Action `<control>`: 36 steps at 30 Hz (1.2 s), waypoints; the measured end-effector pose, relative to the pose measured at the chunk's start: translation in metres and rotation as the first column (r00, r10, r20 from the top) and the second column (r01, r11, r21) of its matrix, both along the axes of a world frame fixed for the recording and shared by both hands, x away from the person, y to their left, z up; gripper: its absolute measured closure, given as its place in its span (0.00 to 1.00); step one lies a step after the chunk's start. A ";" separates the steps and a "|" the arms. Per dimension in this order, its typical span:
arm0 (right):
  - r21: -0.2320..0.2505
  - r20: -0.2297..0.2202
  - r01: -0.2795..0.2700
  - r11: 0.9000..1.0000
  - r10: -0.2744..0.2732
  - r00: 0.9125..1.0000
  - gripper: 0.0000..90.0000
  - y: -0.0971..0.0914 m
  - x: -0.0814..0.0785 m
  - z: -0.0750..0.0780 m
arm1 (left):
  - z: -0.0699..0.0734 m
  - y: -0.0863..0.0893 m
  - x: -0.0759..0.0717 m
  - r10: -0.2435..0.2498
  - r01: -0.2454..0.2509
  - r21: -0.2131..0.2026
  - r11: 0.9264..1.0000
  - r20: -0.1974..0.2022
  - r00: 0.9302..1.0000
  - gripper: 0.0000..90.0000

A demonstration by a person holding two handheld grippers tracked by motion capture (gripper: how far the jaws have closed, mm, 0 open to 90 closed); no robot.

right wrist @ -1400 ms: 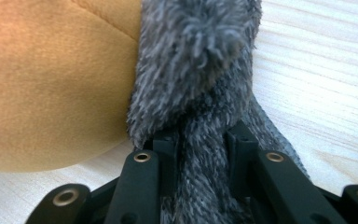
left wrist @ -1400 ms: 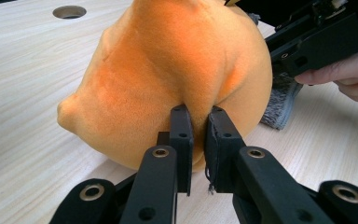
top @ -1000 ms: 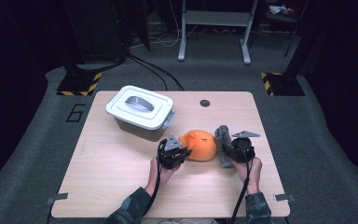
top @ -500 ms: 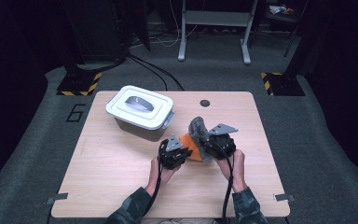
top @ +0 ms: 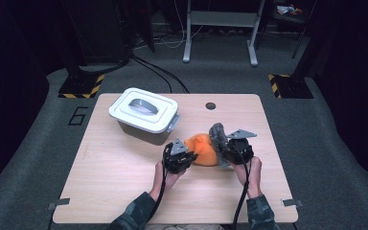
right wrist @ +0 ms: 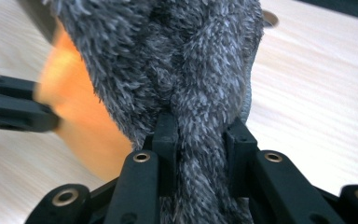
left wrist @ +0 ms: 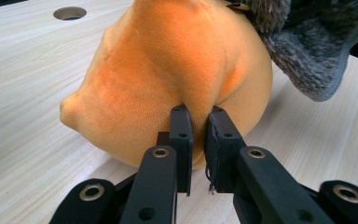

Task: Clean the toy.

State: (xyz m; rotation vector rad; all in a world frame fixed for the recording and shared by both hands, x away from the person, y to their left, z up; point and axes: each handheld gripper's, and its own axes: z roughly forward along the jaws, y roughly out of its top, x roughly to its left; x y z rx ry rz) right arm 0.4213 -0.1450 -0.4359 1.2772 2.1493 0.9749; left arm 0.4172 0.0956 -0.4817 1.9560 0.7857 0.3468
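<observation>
Orange soft toy (top: 202, 149) sits near the middle of the wooden table (top: 124, 187), pinched by the left gripper (top: 178, 155), while the right gripper (top: 231, 152) pinches its grey fluffy part (top: 217, 135), with the white box (top: 143, 113) just behind and bare wood in front.

The orange toy (left wrist: 168, 79) looks like short, smooth plush; its grey part (right wrist: 177, 70) is shaggy fur. Matt pale wood-grain table (top: 100, 191); glossy white plastic box (top: 143, 115); matt black jaws.
</observation>
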 end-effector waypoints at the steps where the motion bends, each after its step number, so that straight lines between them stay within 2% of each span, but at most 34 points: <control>1: 0.002 -0.010 0.003 1.000 -0.003 1.000 0.79 -0.004 0.001 -0.003 | 0.000 0.000 0.000 0.000 0.000 0.001 1.000 0.000 1.000 0.91; 6: 0.011 -0.053 0.054 0.998 -0.053 0.997 0.79 -0.017 0.007 -0.020 | 0.000 0.000 0.000 0.001 -0.001 0.000 1.000 -0.002 1.000 0.91; 10: -0.006 -0.104 0.091 0.996 -0.091 0.990 0.79 -0.024 0.014 -0.039 | 0.000 0.000 0.000 0.002 -0.002 -0.002 1.000 -0.004 1.000 0.91; 15: 0.022 -0.166 0.098 0.995 -0.093 0.982 0.78 -0.028 0.021 -0.062 | 0.000 0.000 0.000 0.001 -0.001 0.000 1.000 -0.003 1.000 0.91; 17: 0.027 -0.171 0.096 0.995 -0.090 0.981 0.78 -0.028 0.022 -0.065 | 0.000 0.000 0.000 0.001 -0.001 0.000 1.000 -0.004 1.000 0.91; 20: 0.023 -0.163 0.103 0.994 -0.098 0.982 0.79 -0.030 0.020 -0.060 | 0.000 0.001 0.001 0.000 0.000 0.000 1.000 -0.003 1.000 0.91; 23: 0.027 -0.119 0.114 0.993 -0.110 0.987 0.79 -0.034 0.014 -0.045 | 0.000 0.002 0.001 -0.001 0.001 -0.004 1.000 -0.007 1.000 0.91; 27: 0.055 -0.015 0.078 0.995 -0.077 0.997 0.79 -0.030 0.002 -0.011 | 0.001 0.002 0.001 -0.004 0.004 0.001 1.000 -0.001 1.000 0.90; 29: 0.057 0.014 0.043 0.997 -0.044 0.999 0.79 -0.023 -0.002 0.000 | 0.000 0.002 0.002 -0.001 0.001 -0.005 1.000 -0.004 1.000 0.90; 31: 0.053 0.016 -0.003 0.999 0.002 1.000 0.79 -0.012 -0.003 0.008 | 0.000 0.002 0.002 0.003 -0.003 -0.012 1.000 -0.007 1.000 0.90; 33: 0.026 -0.002 -0.026 0.999 0.026 1.000 0.79 -0.003 0.000 0.007 | 0.000 0.003 0.002 0.002 -0.002 -0.012 1.000 -0.010 1.000 0.89; 35: 0.008 -0.013 -0.019 1.000 0.020 1.000 0.79 0.001 0.004 0.003 | 0.000 0.004 0.003 -0.001 0.001 -0.011 1.000 -0.011 1.000 0.88; 36: 0.019 -0.019 -0.016 1.000 0.016 1.000 0.79 0.002 0.006 0.001 | 0.000 0.004 0.003 0.001 -0.001 -0.010 1.000 -0.010 1.000 0.86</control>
